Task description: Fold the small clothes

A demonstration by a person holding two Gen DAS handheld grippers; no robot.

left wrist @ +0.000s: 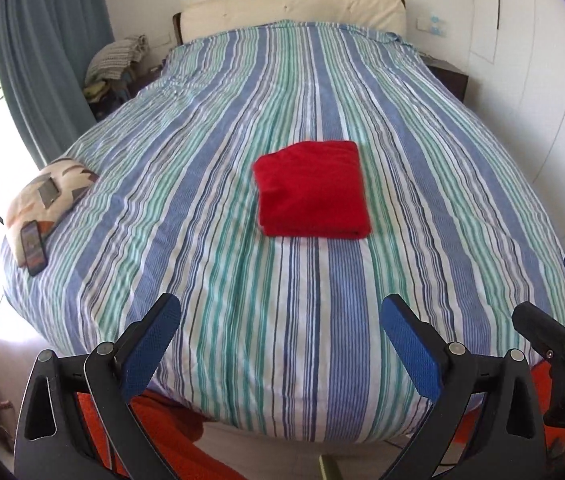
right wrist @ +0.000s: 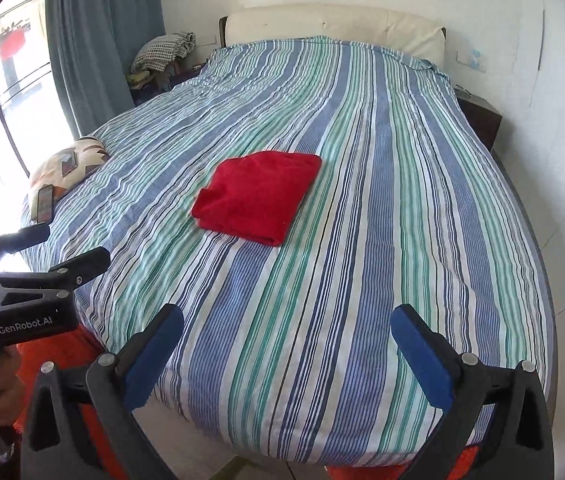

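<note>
A red cloth (left wrist: 311,189) lies folded into a neat square in the middle of the striped bed (left wrist: 242,120); it also shows in the right wrist view (right wrist: 257,197). My left gripper (left wrist: 280,320) is open and empty, held back over the bed's near edge, well short of the cloth. My right gripper (right wrist: 287,328) is open and empty too, also at the near edge. The right gripper shows at the far right of the left wrist view (left wrist: 554,300), and the left gripper shows at the left of the right wrist view (right wrist: 62,252).
A patterned cushion (left wrist: 48,196) with a phone (left wrist: 33,247) on it sits at the bed's left edge. A cream headboard (left wrist: 294,10) is at the far end. A blue curtain (left wrist: 50,52) and a pile of clothes (left wrist: 116,60) stand left; a dark nightstand (left wrist: 450,80) stands right.
</note>
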